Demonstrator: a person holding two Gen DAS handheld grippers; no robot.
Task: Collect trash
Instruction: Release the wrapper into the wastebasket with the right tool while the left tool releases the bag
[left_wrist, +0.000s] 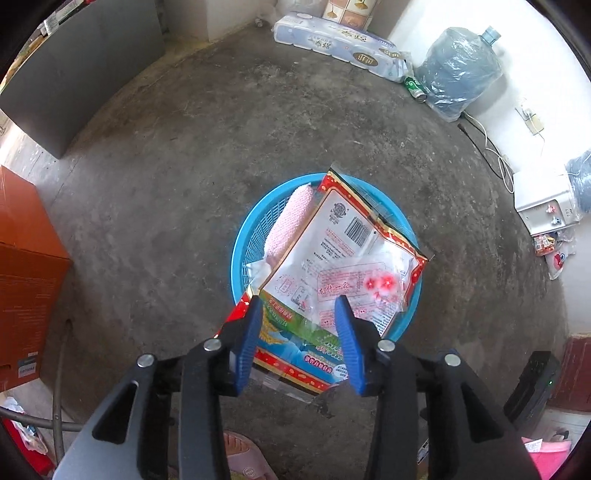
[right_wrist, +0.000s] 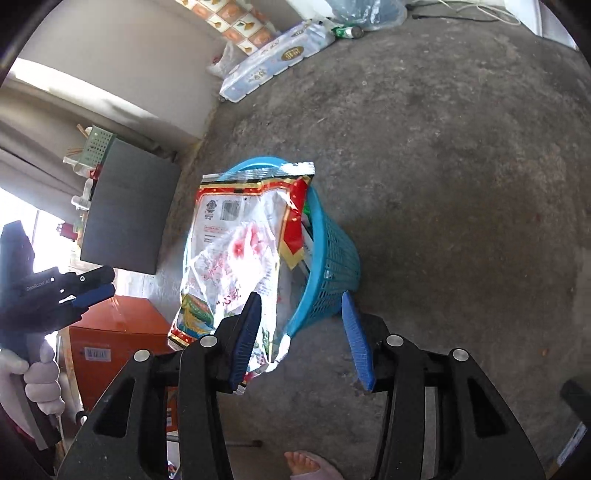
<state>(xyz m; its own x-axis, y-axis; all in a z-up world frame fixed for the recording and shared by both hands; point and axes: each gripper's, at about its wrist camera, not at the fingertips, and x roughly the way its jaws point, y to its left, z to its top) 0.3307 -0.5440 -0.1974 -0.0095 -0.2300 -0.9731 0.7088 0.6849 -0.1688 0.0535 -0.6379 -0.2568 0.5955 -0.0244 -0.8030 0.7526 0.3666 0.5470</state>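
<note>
Large printed plastic bag lies across blue basket rim, long axis running away from left tongs. Left tongs half-open, empty, directly above; right tongs half-open, empty, beside basket.

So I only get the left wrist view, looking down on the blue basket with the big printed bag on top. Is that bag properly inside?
Observer: Only partly. In the right wrist view the printed bag overhangs the rim of the blue basket.
Operator: Who holds the thing I'm looking along?
Observer: A white-gloved hand grips the left hand-held gripper.
Operator: And the other one?
Observer: The right hand-held gripper is open by the basket, its pads pressing nothing.
</note>
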